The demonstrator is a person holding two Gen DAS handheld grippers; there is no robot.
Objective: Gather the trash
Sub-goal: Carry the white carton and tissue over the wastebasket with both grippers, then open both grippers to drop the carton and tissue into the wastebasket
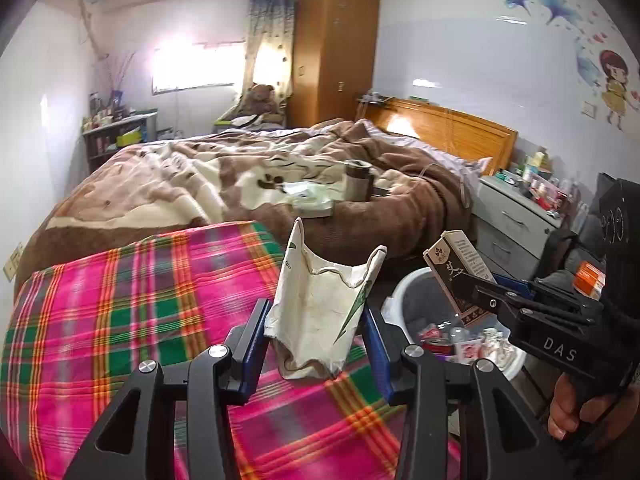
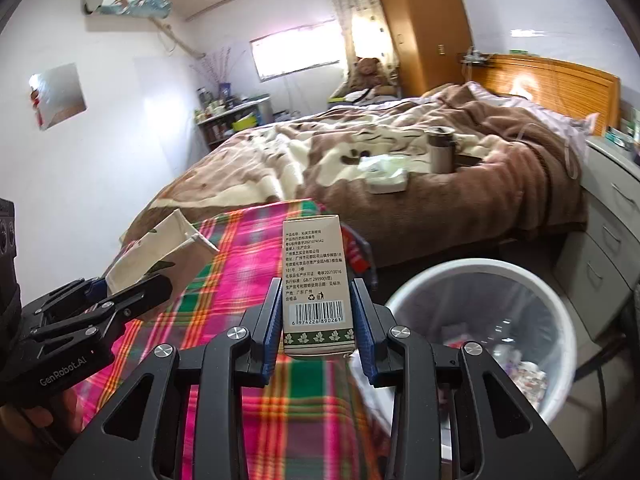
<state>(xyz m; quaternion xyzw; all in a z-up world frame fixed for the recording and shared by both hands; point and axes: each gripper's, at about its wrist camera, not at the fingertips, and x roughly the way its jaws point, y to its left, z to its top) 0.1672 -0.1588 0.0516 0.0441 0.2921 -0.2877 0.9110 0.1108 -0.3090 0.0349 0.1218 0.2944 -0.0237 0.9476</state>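
My left gripper (image 1: 316,336) is shut on a crushed cream paper cup (image 1: 320,312) with green print, held above the pink plaid cloth (image 1: 120,320). My right gripper (image 2: 318,320) is shut on a small beige carton (image 2: 316,280) with a barcode, held upright. In the left wrist view the carton (image 1: 456,264) hangs over the rim of the white trash bin (image 1: 404,292). In the right wrist view the bin (image 2: 560,312) stands to the right of the carton, with a clear liner and litter inside. The cup (image 2: 160,248) also shows at the left there.
A bed with a brown and cream blanket (image 1: 240,172) carries a steel mug (image 1: 358,180) and a tissue pack (image 1: 308,200). A grey drawer unit (image 1: 516,216) stands right of the bin, cluttered on top. A wooden wardrobe (image 1: 336,52) is at the back.
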